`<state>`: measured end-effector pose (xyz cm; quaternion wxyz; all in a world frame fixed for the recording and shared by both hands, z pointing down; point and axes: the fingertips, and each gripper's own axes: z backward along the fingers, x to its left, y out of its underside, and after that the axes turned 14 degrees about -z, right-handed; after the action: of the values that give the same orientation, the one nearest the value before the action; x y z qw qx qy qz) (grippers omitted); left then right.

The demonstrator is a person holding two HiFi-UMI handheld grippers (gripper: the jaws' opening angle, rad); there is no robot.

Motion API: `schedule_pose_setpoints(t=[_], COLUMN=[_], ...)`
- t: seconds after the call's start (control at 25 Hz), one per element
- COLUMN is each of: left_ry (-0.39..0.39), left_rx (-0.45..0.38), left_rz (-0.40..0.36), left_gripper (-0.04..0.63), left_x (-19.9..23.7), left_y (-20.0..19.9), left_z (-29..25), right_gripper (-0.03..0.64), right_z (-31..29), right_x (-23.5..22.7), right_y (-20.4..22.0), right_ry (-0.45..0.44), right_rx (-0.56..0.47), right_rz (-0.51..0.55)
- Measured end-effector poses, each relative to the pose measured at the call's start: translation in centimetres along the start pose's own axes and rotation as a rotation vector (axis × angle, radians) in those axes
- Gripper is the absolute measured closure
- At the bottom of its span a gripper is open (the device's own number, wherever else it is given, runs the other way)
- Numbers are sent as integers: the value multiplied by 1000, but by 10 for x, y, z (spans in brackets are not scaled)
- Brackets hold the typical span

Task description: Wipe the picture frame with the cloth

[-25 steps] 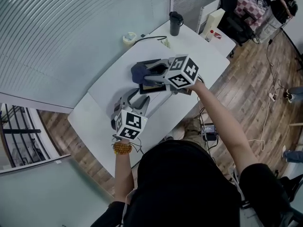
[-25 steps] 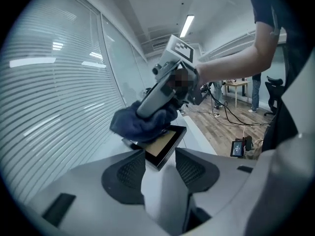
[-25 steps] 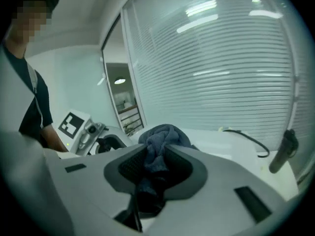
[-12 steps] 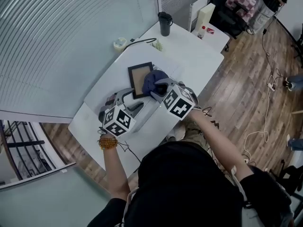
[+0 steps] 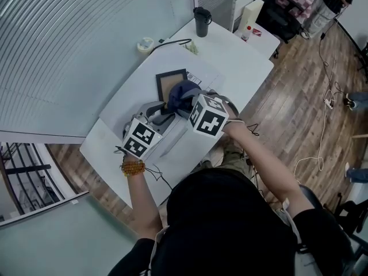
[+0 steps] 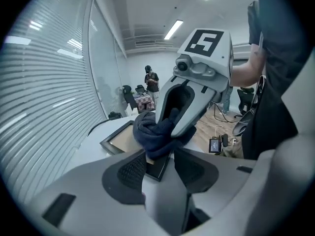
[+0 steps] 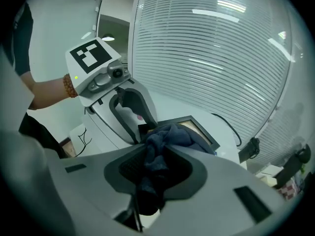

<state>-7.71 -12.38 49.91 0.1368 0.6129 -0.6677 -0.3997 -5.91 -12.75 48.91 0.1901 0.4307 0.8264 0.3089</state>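
A black picture frame [image 5: 167,82] with a tan middle lies flat on the white table [image 5: 241,62]. My right gripper [image 5: 185,102] is shut on a dark blue cloth [image 5: 183,94], which rests bunched on the frame's near right corner. In the right gripper view the cloth [image 7: 167,139] fills the jaws of this gripper [image 7: 155,168]. My left gripper [image 5: 163,115] is at the frame's near corner. Its jaws are closing, and in the left gripper view the corner of the frame [image 6: 120,140] lies between the jaws of the left gripper [image 6: 160,168], with a thin gap at the right pad.
At the table's far end stand a black tumbler [image 5: 202,21], a tape roll [image 5: 145,44], a dark cable [image 5: 172,41], a white box [image 5: 251,14] and a small bottle [image 5: 248,33]. Wooden floor with cables lies to the right. A person [image 6: 151,82] stands far back.
The right gripper has come down with the cloth from beside the frame onto its near right corner. The left gripper has stayed at the frame's near edge.
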Motion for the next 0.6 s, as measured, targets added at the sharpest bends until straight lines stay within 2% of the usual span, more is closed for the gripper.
schedule_pose_setpoints(t=[0.2,0.36,0.52,0.6], left_ry=[6,-3,15,21], left_rx=[14,25,-3,-9], left_rz=[-27,-39,-9,0], left_gripper=[394,394,394,394], left_x=[-3,-2,-5,-3], left_y=[-1,0,-2,-2], left_z=[-1,1,-1,-1], right_gripper=[541,541,541,541], right_z=[-13,-16,-4,-2], right_x=[14,22,32,37], right_y=[-14,-18,-18,-23], right_ry=[-111,-176,-310,-368], right_rx=[49,104,44,36], right_rz=[55,147,301,334])
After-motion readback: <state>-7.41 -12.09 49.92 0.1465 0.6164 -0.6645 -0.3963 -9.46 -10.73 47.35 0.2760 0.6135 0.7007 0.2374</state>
